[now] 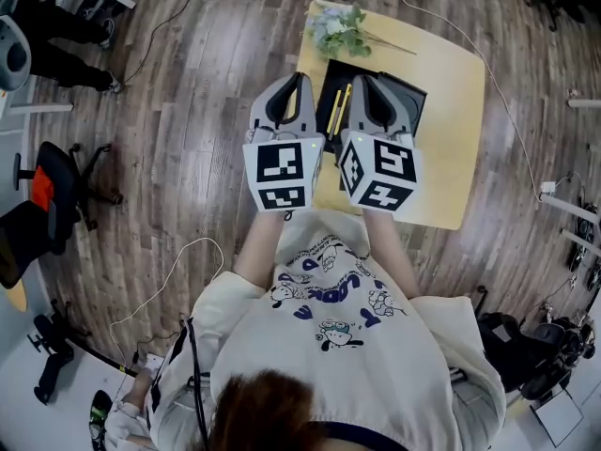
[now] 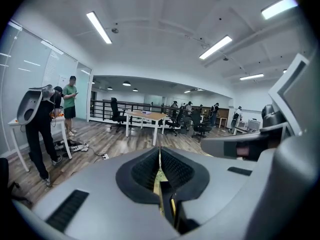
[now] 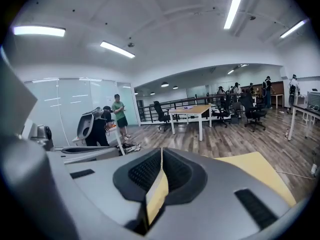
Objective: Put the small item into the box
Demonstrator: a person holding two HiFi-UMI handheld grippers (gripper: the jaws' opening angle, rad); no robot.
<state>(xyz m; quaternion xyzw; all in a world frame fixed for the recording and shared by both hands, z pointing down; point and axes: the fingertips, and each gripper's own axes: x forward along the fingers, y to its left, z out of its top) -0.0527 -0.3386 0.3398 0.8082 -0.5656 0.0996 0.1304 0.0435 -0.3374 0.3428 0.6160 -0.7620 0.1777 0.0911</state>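
A black box (image 1: pixel 331 81) lies on the small yellow table (image 1: pixel 453 148), mostly hidden under my two grippers. Two thin yellow strips (image 1: pixel 339 106) show inside it, between the grippers. I cannot make out any other small item. My left gripper (image 1: pixel 299 77) hovers over the box's left edge, and in the left gripper view its jaws (image 2: pixel 160 154) meet at the tips with nothing held. My right gripper (image 1: pixel 362 79) hangs over the box's right part. Its jaws (image 3: pixel 162 153) are also together, and only yellow table surface shows through the slit behind them.
A bunch of pale artificial flowers (image 1: pixel 339 26) lies at the table's far left corner. A grey panel (image 1: pixel 414 96) sticks out beside the box on the right. Cables run over the wooden floor (image 1: pixel 188 111). An office chair (image 1: pixel 58 191) stands to the left, and people stand far off.
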